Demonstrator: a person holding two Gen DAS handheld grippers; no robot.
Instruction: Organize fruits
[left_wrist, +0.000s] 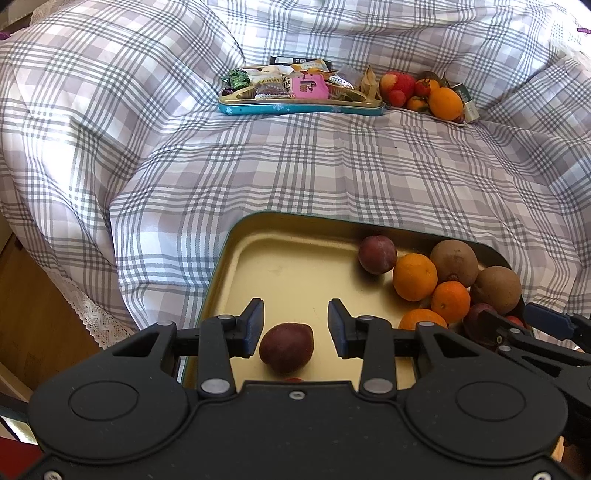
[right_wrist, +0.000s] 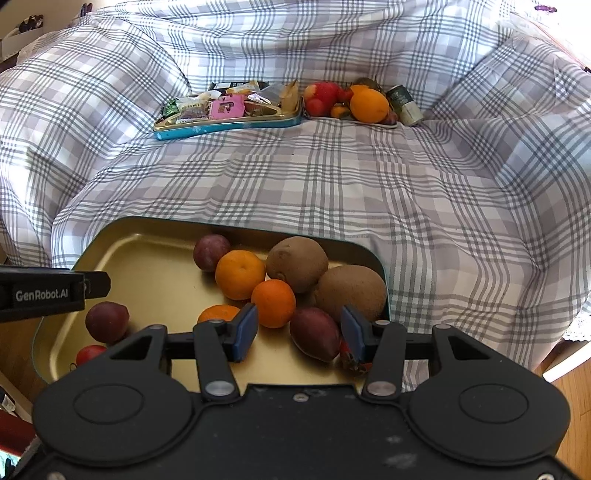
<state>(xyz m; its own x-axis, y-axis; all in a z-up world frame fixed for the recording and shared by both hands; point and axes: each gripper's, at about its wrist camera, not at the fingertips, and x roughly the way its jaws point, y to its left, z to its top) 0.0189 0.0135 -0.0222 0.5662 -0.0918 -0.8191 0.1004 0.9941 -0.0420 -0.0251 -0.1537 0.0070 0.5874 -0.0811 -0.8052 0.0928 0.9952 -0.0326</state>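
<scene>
Two plums sit between open jaws in the gold tray (left_wrist: 229, 273): one plum (left_wrist: 286, 347) lies alone at the tray's near left, framed by the left gripper (left_wrist: 296, 328), whose pads stand clear of it on both sides; a second plum (right_wrist: 314, 333) lies between the pads of the right gripper (right_wrist: 299, 328), close to the right pad, with no visible squeeze. Both jaws stand at a middling width, holding nothing. Beside the second plum crowd the oranges (right_wrist: 273, 302) and two kiwis (right_wrist: 351, 291), touching one another, with a third plum (right_wrist: 211, 252) at the far edge. Risks, as judged: closing the right jaws may pinch the small orange or nudge the kiwi, scattering the round fruit; either plum may roll off a pad and out of grip; a hard squeeze may bruise soft skin. Tray and checked cloth (left_wrist: 295, 166) lie on soft, rumpled bedding, so downward pressure may tip the tray. Well beyond lie a snack tin (left_wrist: 295, 105) and another fruit pile (left_wrist: 424, 94).
</scene>
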